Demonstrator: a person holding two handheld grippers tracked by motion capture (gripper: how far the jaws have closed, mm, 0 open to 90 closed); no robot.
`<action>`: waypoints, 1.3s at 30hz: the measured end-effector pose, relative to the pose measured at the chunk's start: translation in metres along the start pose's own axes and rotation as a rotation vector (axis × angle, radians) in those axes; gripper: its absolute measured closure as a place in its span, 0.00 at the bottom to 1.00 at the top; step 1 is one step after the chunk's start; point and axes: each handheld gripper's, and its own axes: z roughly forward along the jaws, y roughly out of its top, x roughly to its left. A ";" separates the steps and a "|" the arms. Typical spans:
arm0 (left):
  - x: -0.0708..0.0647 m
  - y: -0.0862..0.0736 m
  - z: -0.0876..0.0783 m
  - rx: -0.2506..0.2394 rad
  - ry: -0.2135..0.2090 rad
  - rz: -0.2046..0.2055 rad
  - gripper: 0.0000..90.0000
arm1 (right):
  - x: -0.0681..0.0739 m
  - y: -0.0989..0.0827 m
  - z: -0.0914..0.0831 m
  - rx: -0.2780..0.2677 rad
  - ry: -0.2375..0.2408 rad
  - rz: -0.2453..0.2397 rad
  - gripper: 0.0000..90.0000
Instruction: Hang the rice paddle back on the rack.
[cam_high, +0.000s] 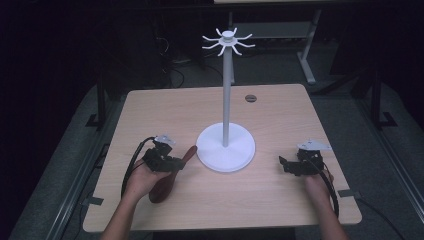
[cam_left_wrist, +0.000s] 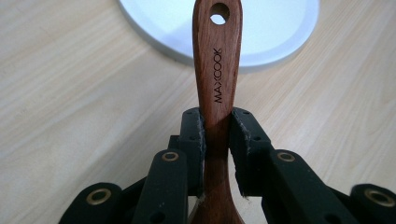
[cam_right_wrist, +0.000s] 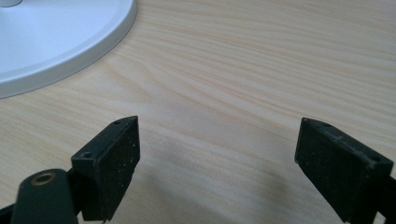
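between the pads of my left tool (cam_left_wrist: 215, 135) sits a dark wooden spoon (cam_left_wrist: 217, 70), clamped on its handle just where the neck starts to widen toward the bowl. from the high view the spoon (cam_high: 172, 172) lies low over the worktop (cam_high: 150, 107), bowl end back toward my left hand, handle end pointing up and to the right at the base of the white hook stand (cam_high: 225, 147). in the left gripper view the hanging hole (cam_left_wrist: 219, 13) at the handle tip already overlaps that base rim. the hooks (cam_high: 228, 41) are high above on the pole, so i judge the long axis must swing from near-flat to upright, hole end up. my right tool (cam_right_wrist: 219, 158) stands wide and empty over bare wood, well apart on the stand's other side; the left is the nearer.
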 end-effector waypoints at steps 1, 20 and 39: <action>0.000 -0.001 -0.002 -0.028 -0.003 -0.008 0.84 | 0.000 0.000 0.000 0.000 0.000 0.000 0.15; 0.002 -0.003 -0.029 -0.311 -0.065 0.059 0.84 | 0.000 0.000 0.000 0.000 0.001 -0.001 0.15; 0.003 -0.009 -0.045 -0.495 -0.080 0.079 0.84 | 0.000 0.000 0.000 -0.001 0.002 -0.001 0.15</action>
